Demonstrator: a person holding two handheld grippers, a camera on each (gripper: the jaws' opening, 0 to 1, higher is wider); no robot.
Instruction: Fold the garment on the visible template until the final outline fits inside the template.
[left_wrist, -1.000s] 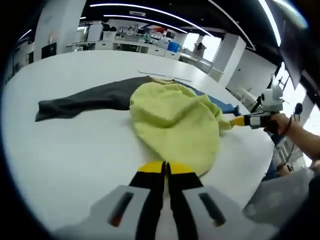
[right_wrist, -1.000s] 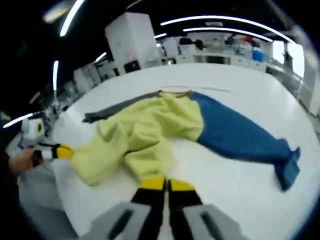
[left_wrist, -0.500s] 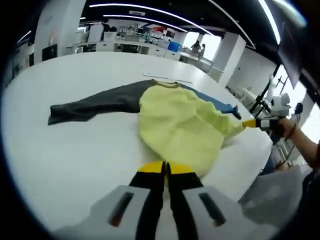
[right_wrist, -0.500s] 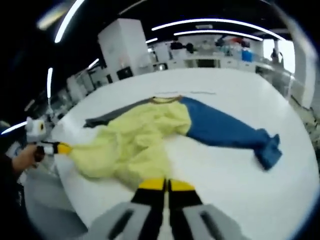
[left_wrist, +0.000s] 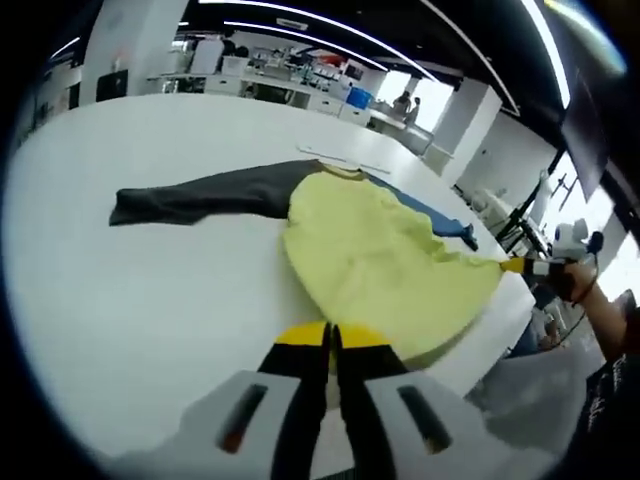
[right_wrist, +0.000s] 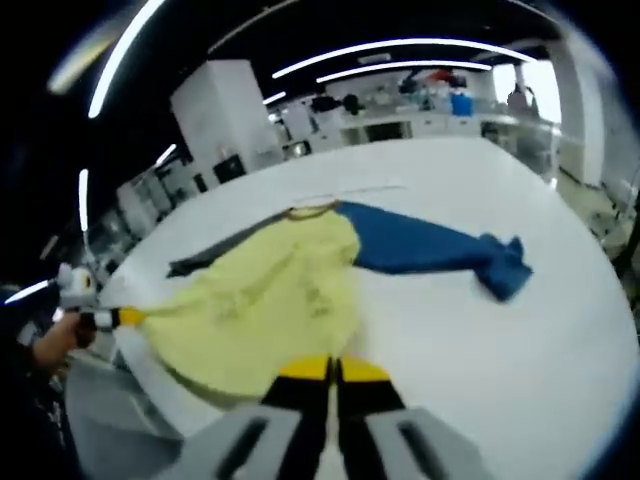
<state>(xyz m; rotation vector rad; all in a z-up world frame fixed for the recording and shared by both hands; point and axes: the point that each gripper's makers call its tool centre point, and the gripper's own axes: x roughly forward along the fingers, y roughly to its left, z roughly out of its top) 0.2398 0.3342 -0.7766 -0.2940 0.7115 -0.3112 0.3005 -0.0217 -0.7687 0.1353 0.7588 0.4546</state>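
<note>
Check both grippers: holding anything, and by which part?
Both grip the garment's yellow body at its bottom hem: left gripper and right gripper at opposite ends.

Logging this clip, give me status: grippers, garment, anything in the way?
Left gripper and right gripper both shut on the garment hem. Yellow body spread on the white table, grey sleeve and blue sleeve out sideways. No obstruction visible.

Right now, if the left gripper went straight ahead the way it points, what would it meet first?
Probably the yellow body of the garment: the left gripper already grips its near hem, so the cloth lies directly ahead on the white table.
</note>
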